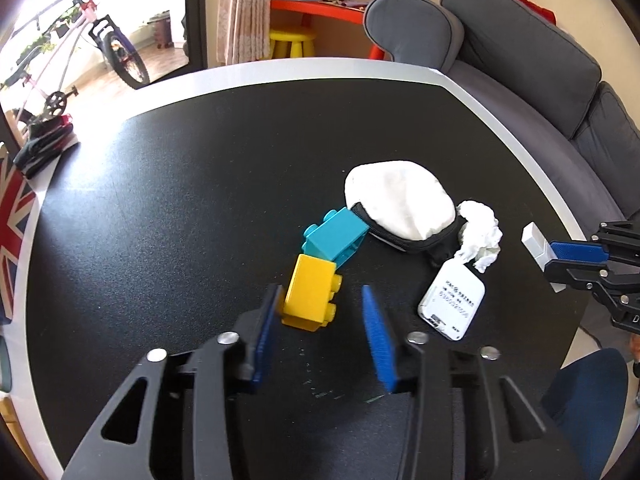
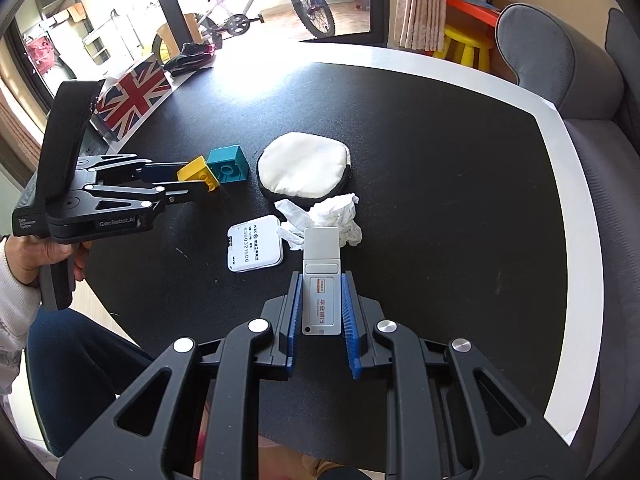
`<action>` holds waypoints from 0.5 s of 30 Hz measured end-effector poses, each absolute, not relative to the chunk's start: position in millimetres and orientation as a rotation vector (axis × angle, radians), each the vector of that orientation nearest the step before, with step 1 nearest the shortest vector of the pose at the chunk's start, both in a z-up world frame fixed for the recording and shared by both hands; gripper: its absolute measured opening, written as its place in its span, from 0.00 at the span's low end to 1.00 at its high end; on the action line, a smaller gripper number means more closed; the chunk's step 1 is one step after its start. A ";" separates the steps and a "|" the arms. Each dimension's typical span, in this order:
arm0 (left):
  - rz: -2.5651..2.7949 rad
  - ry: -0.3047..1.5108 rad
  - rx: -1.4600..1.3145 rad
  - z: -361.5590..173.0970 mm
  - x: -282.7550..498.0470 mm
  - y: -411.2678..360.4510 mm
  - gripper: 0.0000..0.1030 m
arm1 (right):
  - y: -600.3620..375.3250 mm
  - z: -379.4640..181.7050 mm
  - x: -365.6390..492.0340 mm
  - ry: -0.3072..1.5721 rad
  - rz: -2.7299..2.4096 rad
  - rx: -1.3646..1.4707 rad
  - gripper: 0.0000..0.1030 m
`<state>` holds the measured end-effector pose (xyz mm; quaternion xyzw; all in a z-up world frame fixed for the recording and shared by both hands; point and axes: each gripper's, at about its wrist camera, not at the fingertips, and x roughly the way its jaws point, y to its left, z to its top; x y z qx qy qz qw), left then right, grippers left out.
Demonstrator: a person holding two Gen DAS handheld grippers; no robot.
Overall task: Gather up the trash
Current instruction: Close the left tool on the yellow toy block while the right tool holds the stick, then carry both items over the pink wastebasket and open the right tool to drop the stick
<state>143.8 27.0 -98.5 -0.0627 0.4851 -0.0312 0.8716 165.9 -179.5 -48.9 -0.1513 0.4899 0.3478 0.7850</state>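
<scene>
In the left wrist view our left claw (image 1: 320, 312) stands apart, low over the table (image 1: 160, 200), the yellow brick (image 1: 310, 298) at its left finger. The tissue (image 1: 482, 236) lies crumpled beside the pouch (image 1: 400, 204).

In the right wrist view our right claw (image 2: 321, 300) is clamped on a white stick (image 2: 321, 280). The tissue (image 2: 332, 216) lies just ahead; we judge it light and soft, best pinched at its raised middle.

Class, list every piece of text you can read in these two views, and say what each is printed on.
"GenRobot.AI": side of the left gripper.
"6360321506": white tag; its other print is too small.
"平安银行": white stick in the right gripper; its red label is unreadable.
</scene>
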 end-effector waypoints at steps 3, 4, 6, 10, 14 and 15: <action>-0.052 1.012 -0.124 -98.2 141.7 28.9 0.23 | -178.8 -49.4 166.1 1.055 0.749 -0.329 0.18; -0.052 1.013 -0.126 -98.1 141.1 28.9 0.23 | -178.3 -49.1 166.1 1.053 0.749 -0.328 0.18; -0.049 1.010 -0.123 -97.2 139.2 29.9 0.23 | -177.1 -48.6 165.7 1.050 0.749 -0.328 0.18; -0.044 1.000 -0.120 -91.7 132.6 29.4 0.23 | -175.6 -47.0 164.1 1.044 0.751 -0.325 0.18; -0.035 0.985 -0.107 -80.2 120.3 27.7 0.23 | -174.1 -42.1 159.2 1.030 0.759 -0.324 0.18; -0.031 0.979 -0.104 -76.0 115.9 27.0 0.23 | -173.6 -40.0 157.2 1.023 0.761 -0.324 0.18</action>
